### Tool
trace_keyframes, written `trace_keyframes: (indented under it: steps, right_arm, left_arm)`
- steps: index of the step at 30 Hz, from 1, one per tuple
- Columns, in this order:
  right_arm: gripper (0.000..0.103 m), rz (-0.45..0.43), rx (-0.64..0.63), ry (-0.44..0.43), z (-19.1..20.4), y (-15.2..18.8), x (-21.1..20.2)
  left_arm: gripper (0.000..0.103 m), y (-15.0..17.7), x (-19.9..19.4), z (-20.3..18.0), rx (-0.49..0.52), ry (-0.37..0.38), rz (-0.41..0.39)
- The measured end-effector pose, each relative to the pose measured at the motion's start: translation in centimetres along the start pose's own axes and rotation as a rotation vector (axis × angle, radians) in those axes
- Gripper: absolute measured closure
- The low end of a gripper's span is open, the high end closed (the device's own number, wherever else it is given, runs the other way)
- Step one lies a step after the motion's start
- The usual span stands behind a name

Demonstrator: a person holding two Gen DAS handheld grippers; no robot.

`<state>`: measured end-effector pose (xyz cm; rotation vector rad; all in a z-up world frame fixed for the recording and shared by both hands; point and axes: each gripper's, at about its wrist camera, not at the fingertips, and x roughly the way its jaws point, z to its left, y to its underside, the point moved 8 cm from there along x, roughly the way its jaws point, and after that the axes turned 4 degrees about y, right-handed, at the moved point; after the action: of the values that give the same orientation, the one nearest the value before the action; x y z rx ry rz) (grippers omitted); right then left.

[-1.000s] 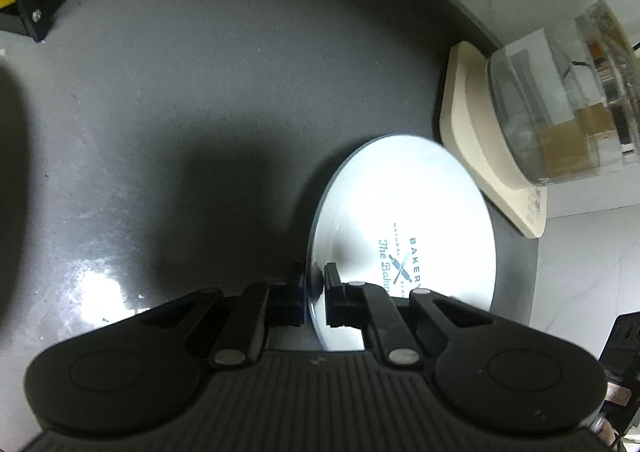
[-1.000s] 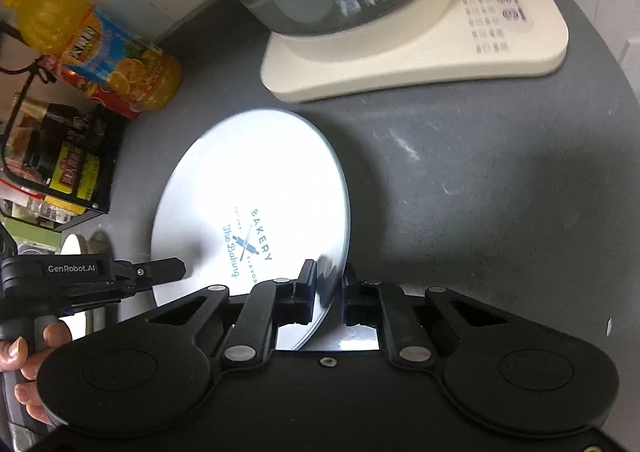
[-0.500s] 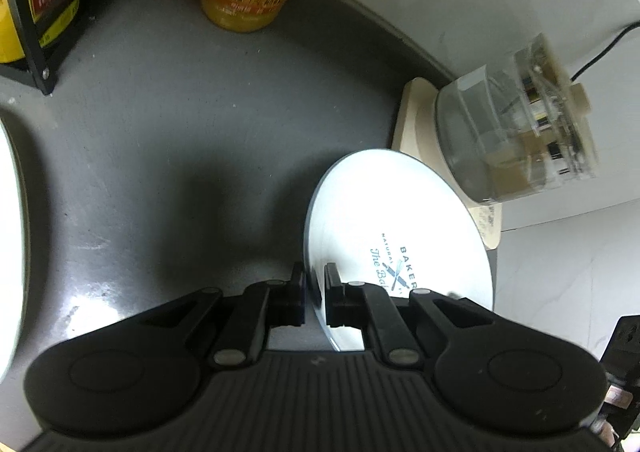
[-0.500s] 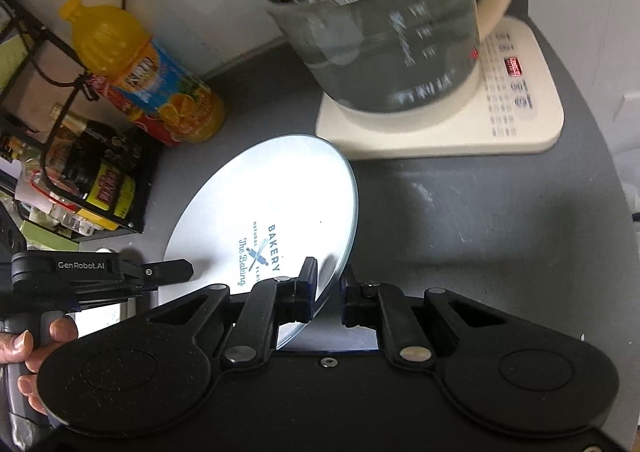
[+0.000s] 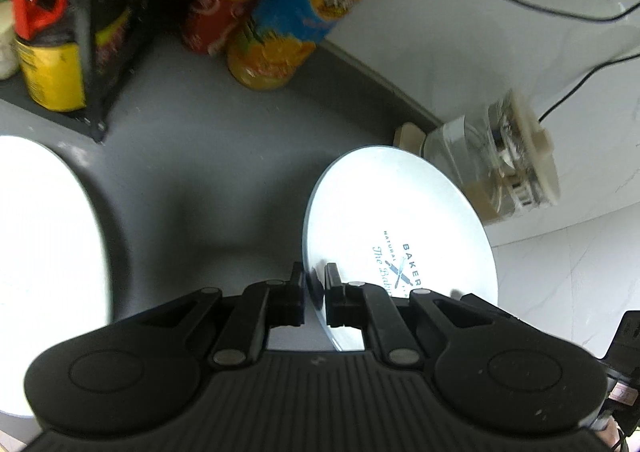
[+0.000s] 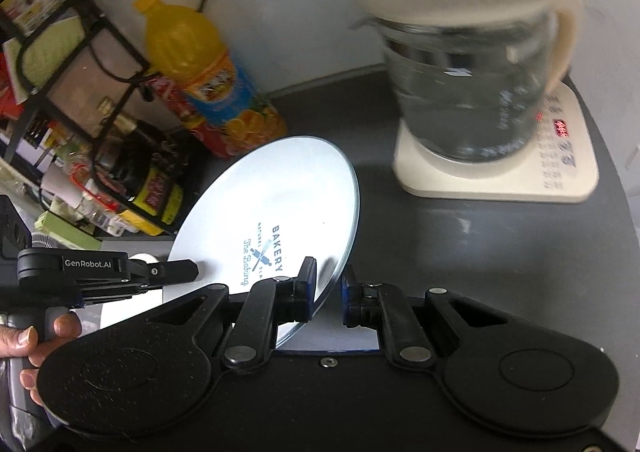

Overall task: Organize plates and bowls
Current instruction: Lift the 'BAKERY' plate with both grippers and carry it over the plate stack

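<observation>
One bakery plate [image 5: 400, 228] pinched by left gripper [image 5: 314, 292], right gripper [image 6: 329, 292] parted around its rim, second white plate [image 5: 44, 236] nearby

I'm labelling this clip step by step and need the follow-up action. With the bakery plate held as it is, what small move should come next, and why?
Probably carry the plate left and lower it flat onto the white plate on the counter. The left tool clamps its rim, the right tool sits around the opposite edge, and the plate is off the counter and tilted.
</observation>
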<state>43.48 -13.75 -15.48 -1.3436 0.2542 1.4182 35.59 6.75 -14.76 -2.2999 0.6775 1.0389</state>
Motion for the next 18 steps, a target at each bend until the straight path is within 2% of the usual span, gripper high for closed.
trace_keyframes:
  steps: [8,18]
  right_arm:
    - [0.09,0.002,-0.065,-0.015,4.7,-0.8,0.6]
    - [0.09,0.05,-0.118,-0.04,9.8,0.6,2.9]
  left_arm:
    - [0.096,-1.3,-3.3,3.1,-0.023,-0.003,-0.039]
    - [0.096,-1.1,-6.7,8.4,-0.072,-0.027,-0.059]
